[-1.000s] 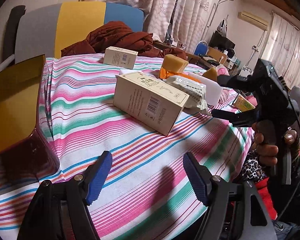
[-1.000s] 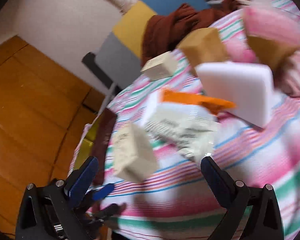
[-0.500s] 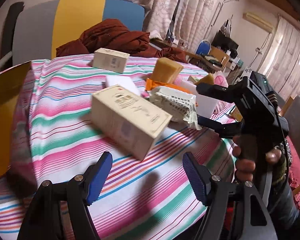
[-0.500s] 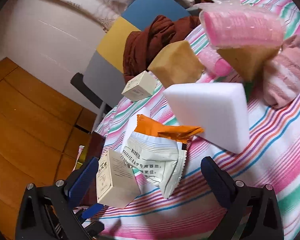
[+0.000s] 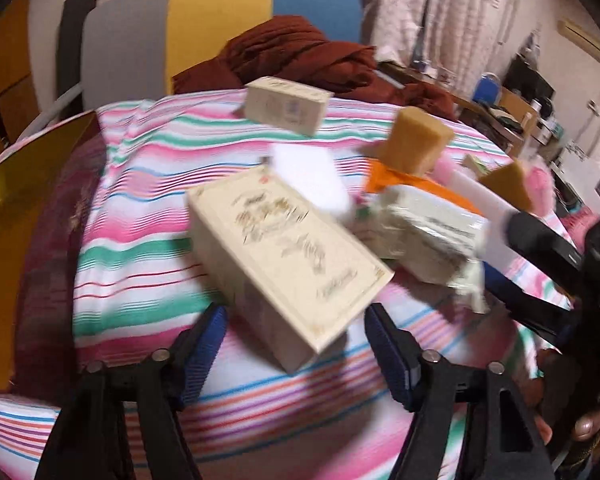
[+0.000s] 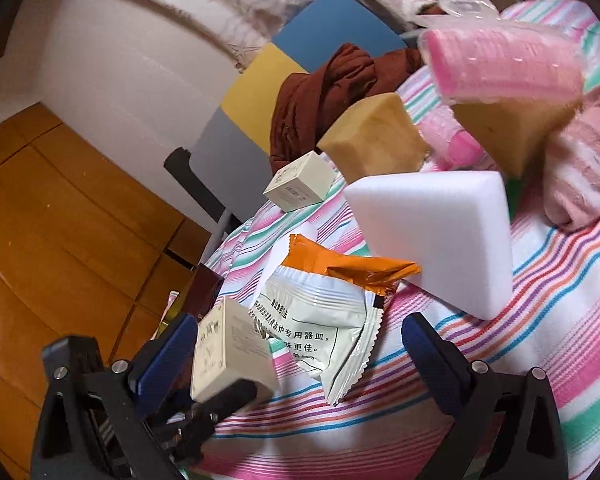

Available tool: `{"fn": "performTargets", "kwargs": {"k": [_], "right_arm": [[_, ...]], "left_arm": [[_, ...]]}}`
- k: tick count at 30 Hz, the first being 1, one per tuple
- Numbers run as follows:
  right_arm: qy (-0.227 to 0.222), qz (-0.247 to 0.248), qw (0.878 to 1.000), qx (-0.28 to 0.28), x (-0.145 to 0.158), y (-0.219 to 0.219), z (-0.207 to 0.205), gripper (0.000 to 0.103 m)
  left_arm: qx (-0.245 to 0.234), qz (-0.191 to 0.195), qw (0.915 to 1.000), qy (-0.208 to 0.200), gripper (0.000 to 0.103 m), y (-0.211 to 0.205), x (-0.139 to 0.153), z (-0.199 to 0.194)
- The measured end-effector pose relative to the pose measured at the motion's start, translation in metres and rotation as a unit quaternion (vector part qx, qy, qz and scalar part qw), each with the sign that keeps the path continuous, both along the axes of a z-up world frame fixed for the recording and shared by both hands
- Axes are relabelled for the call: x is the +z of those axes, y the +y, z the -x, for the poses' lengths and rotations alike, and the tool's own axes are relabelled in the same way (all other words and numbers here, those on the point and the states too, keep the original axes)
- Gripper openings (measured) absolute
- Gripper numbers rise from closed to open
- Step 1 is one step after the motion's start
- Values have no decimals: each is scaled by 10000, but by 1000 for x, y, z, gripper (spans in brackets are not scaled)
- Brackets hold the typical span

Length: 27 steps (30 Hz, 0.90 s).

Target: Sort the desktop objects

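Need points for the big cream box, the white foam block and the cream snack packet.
big cream box (image 5: 284, 248), left wrist view, printed top face.
white foam block (image 6: 440, 232), right wrist view, broad front face.
cream snack packet (image 6: 320, 320), right wrist view, printed middle.

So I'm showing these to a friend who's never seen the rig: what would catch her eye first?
Probably the big cream box, lying tilted on the striped cloth right between the open left gripper's blue pads. Next, the white foam block mid-table, resting on an orange packet beside a white sachet. The pink rollers loom at the right wrist view's top right.
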State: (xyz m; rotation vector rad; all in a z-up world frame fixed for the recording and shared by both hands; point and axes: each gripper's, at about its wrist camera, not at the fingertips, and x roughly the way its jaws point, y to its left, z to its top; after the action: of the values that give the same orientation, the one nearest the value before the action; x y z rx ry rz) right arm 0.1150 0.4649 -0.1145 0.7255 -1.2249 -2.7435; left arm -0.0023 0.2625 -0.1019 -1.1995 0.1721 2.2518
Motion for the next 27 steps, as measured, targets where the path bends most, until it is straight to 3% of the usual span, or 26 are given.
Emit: {"fn": "performTargets", "kwargs": {"k": [2,7,10,14,17,27], "right_arm": [[103,-115,9998,80,-1,-2,-2,103],[285,-684,9972,103,-3,-17,-6,103],[-51,-909,9956,230,-1,-22,1,103],[-257,-1006,9945,154,3,-19,-1,103],[-294,-1314,9908,139,10,-17,-7,103],[-274,-1573,9865,367,20,-17,-3,103]], "left_arm": [[14,-57,10000,-17,64,-13,1,4],[-30,-254,9997,-50,63,-32,2,5],[-274,-560,9979,-151,66,-27,5,0],[-335,-604,9976,-76,67,-11,12,1],[-258,-471,9986,26,67,-4,14,3],[-5,15,9993,368,68,16,21,8]]}}
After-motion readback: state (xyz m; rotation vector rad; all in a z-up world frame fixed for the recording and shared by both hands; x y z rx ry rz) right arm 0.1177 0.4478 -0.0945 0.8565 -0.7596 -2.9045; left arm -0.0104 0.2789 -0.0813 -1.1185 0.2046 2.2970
